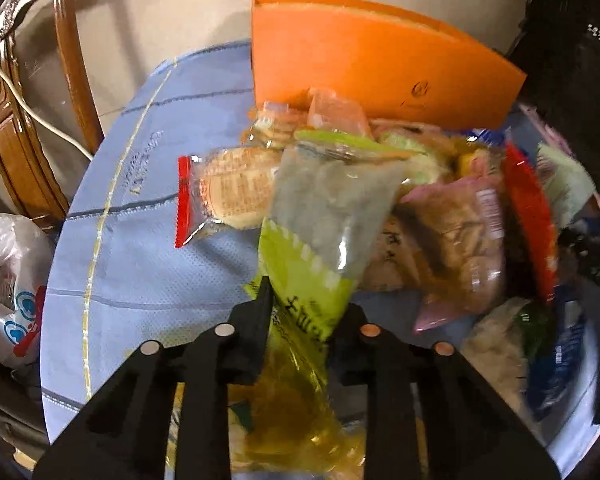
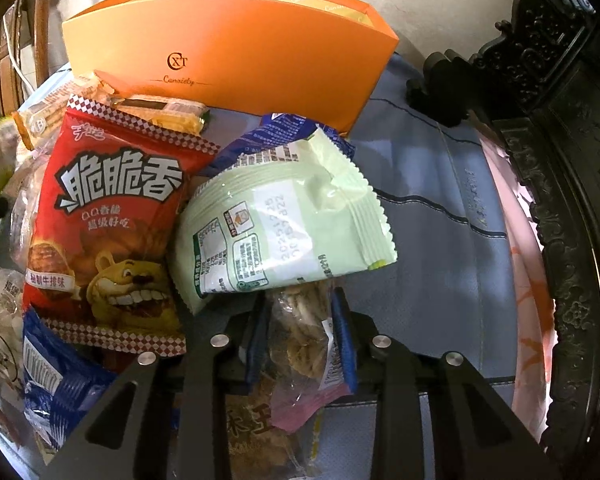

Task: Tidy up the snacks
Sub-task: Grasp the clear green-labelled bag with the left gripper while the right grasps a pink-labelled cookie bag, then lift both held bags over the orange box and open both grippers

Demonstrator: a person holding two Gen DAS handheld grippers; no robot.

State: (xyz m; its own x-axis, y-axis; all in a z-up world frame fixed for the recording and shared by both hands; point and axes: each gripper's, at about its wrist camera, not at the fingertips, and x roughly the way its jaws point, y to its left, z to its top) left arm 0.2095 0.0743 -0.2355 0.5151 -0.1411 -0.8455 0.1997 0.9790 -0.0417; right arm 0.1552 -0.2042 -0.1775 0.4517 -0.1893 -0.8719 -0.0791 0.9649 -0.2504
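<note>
Near the table's point(image 1: 148, 216) front edge, left gripper point(image 1: 306, 312) is pinching a green packet point(image 1: 300, 280); right gripper point(image 2: 296, 320) is clamping a clear cookie packet point(image 2: 300, 328). Slippery film risks slipping short of the orange box point(image 2: 236, 60).

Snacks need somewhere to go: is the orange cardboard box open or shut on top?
Open: in the right wrist view the orange cardboard box stands upright with no lid, inner walls showing. Contents cannot be seen.

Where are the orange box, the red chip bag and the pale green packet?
orange box point(image 2: 236, 52): right wrist view, front wall, beside the logo.
red chip bag point(image 2: 112, 216): right wrist view, middle of the printed front.
pale green packet point(image 2: 284, 220): right wrist view, printed back face.
</note>
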